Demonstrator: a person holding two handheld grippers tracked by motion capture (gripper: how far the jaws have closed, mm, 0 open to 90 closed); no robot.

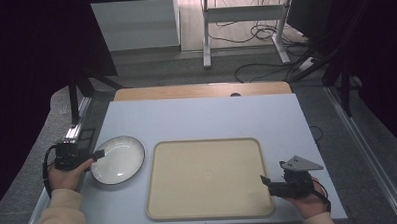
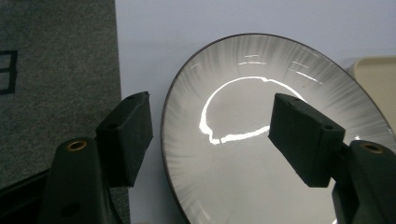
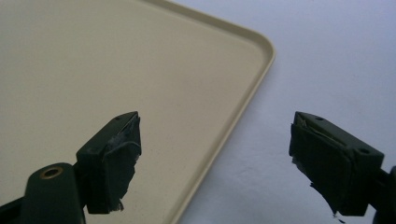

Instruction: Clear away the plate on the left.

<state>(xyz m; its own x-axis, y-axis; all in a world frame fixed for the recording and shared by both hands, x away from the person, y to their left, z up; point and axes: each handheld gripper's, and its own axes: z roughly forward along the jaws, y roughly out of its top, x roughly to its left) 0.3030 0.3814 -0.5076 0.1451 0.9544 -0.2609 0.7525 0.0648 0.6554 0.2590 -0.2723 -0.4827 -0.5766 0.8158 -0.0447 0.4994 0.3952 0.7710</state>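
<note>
We see the far half of the tabletop (image 1: 201,117) bare, so a hand could pass there freely. Nearer us, the beige tray (image 1: 207,177) takes the middle and the white plate (image 1: 119,160) lies just left of it, with a narrow strip of tabletop between them. Right of the tray, open tabletop runs to the edge.

A pale blue table (image 1: 201,117) carries a round white dark-rimmed plate (image 1: 119,159) between the left gripper's (image 1: 100,155) jaws and a beige rectangular tray (image 1: 208,177) whose edge lies between the right gripper's (image 1: 264,180) jaws.
</note>
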